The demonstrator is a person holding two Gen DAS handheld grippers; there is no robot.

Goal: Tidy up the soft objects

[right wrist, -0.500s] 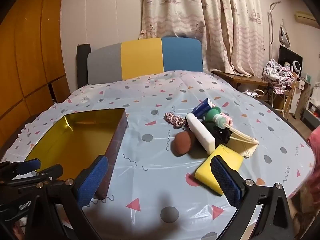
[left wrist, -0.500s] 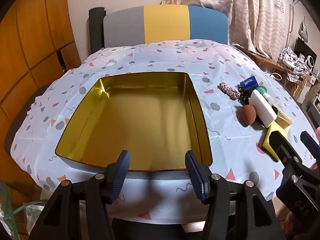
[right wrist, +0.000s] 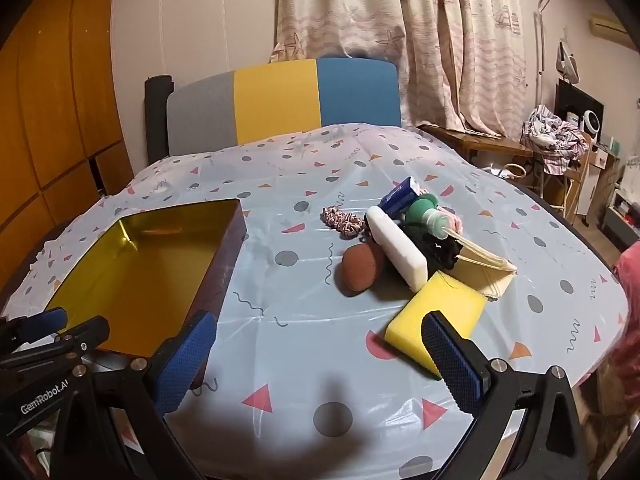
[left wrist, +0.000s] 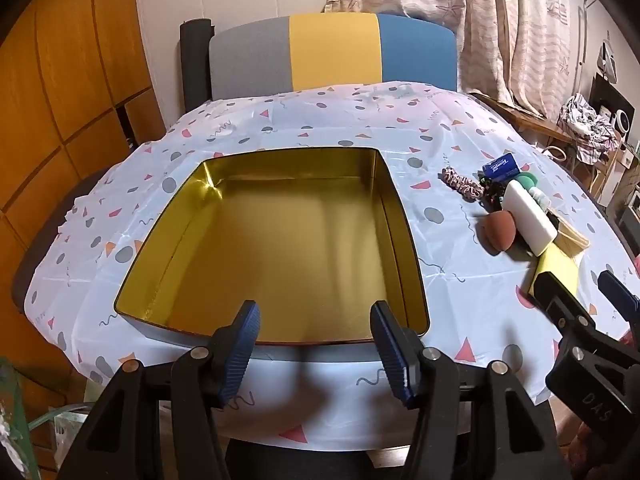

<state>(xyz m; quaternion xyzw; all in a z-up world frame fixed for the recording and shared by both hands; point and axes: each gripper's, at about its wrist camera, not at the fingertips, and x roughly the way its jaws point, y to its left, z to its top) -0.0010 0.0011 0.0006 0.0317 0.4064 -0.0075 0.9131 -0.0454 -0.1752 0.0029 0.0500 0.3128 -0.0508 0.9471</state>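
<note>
The left gripper [left wrist: 316,344] is hovering at the near edge of the table [right wrist: 304,364], its blue-padded jaws standing wide apart with nothing between them, looking straight into the open gold tin [left wrist: 280,256]. The tin is sitting near the table's left edge, its shiny floor showing bare.

Over on the right, the right gripper [right wrist: 320,360] is hanging just above the near edge, jaws spread wide and gripping nothing. Its right finger is sitting just in front of the yellow sponge [right wrist: 440,316], which is lying toward the near-right part of the table; whether pad and sponge are touching, I cannot tell.

Behind the sponge the pile of soft things is bunching together: a brown makeup sponge [right wrist: 360,268] is lying beside a white foam block [right wrist: 396,248], which is leaning across the heap. A pink scrunchie [right wrist: 344,222] is resting just behind the brown one. A blue packet [right wrist: 400,196], a green puff [right wrist: 422,208] and a dark tangle of fabric [right wrist: 434,248] are crowding the back of the pile, with a cream cloth [right wrist: 484,272] spreading out toward the right edge.

A grey, yellow and blue chair back [right wrist: 280,104] is standing at the far edge.
</note>
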